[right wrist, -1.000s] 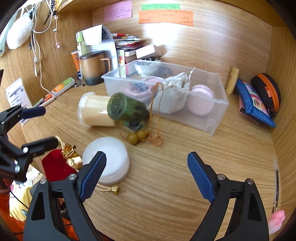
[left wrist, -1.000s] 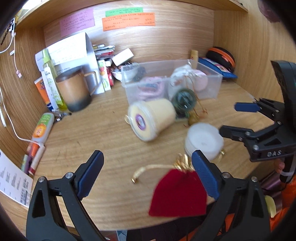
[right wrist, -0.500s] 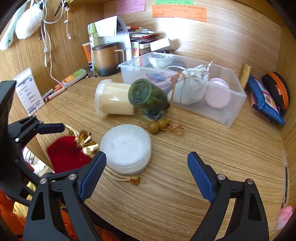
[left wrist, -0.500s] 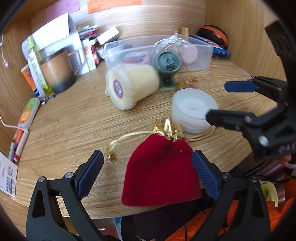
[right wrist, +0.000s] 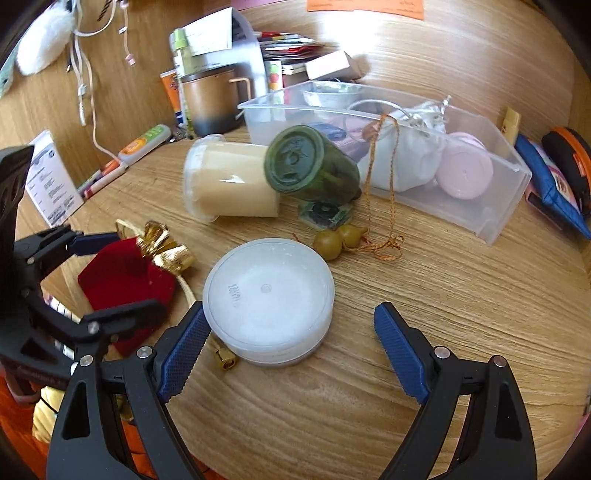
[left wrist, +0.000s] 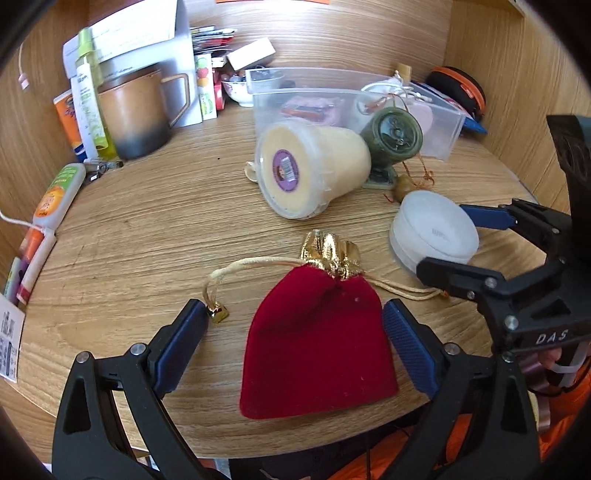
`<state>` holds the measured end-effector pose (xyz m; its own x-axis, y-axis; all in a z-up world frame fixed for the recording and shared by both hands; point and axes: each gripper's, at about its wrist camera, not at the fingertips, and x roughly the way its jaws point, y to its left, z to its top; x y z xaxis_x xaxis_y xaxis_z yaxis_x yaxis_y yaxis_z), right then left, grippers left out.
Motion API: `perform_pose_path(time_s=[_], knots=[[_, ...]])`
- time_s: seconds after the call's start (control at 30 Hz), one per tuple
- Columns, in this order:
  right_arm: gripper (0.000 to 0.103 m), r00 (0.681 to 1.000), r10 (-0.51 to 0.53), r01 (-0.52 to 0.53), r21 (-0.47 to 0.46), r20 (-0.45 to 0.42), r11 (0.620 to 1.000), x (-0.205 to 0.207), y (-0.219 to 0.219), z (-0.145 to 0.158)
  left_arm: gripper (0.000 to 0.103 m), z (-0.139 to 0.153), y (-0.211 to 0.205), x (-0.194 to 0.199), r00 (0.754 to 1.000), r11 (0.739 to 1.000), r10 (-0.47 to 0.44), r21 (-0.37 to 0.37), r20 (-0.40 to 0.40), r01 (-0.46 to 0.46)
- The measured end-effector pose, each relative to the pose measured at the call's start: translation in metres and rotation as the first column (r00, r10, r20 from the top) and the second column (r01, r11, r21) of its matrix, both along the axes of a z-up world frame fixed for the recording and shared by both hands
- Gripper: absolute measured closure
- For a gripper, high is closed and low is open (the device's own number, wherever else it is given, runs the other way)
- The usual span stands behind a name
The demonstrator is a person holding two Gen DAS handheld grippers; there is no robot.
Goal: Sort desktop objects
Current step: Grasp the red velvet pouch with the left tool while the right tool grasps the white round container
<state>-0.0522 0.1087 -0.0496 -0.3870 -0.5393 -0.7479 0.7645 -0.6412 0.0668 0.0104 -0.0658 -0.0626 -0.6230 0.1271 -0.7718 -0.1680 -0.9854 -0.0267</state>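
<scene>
Two released claws: red pouch (left wrist: 317, 347) inside left claw (left wrist: 295, 328), white tub (right wrist: 267, 301) inside right claw (right wrist: 291, 332).

You are working inside a wooden alcove: a light wood-grain desk (left wrist: 140, 236) with a rounded front edge, closed in by a back wall (right wrist: 424, 48) and side walls (left wrist: 517, 110) of the same wood. Bright light falls on the back wall near its top, where orange notes (right wrist: 365, 5) are stuck. On the left side wall (right wrist: 48, 99) white cables (right wrist: 83, 74) hang down.
</scene>
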Motion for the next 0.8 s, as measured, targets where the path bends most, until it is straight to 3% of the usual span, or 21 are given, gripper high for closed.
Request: perform_pose_path(time_s=[0.13, 0.23, 0.37, 0.43, 0.67, 0.8], knots=[[0.018, 1.0, -0.012, 0.012, -0.009, -0.005, 1.0, -0.001, 0.0, -0.001, 0.006, -0.001, 0.004, -0.004, 1.0, 1.0, -0.006, -0.01, -0.01, 0.006], [0.024, 1.0, -0.016, 0.015, -0.021, -0.008, 1.0, -0.002, 0.003, 0.0, 0.006, -0.001, 0.006, -0.009, 1.0, 1.0, 0.008, -0.018, -0.016, -0.008], [0.04, 1.0, -0.004, 0.004, -0.035, -0.01, 0.999, -0.002, 0.003, 0.001, 0.006, -0.001, 0.006, -0.014, 0.999, 0.999, 0.035, -0.021, -0.029, -0.035], [0.04, 1.0, -0.007, 0.006, -0.032, -0.017, 0.999, -0.003, 0.003, 0.001, 0.007, -0.002, 0.005, -0.016, 0.998, 0.999, 0.047, -0.017, -0.034, -0.048], [0.04, 1.0, -0.007, 0.007, -0.041, -0.008, 0.999, -0.006, 0.008, 0.002, 0.041, 0.003, 0.007, -0.018, 0.998, 0.999, 0.035, -0.008, -0.057, -0.036], [0.04, 1.0, -0.016, 0.015, -0.064, -0.015, 0.998, -0.005, 0.016, 0.007, 0.053, 0.003, 0.009, -0.019, 0.998, 1.0, 0.022, -0.008, -0.062, -0.023]])
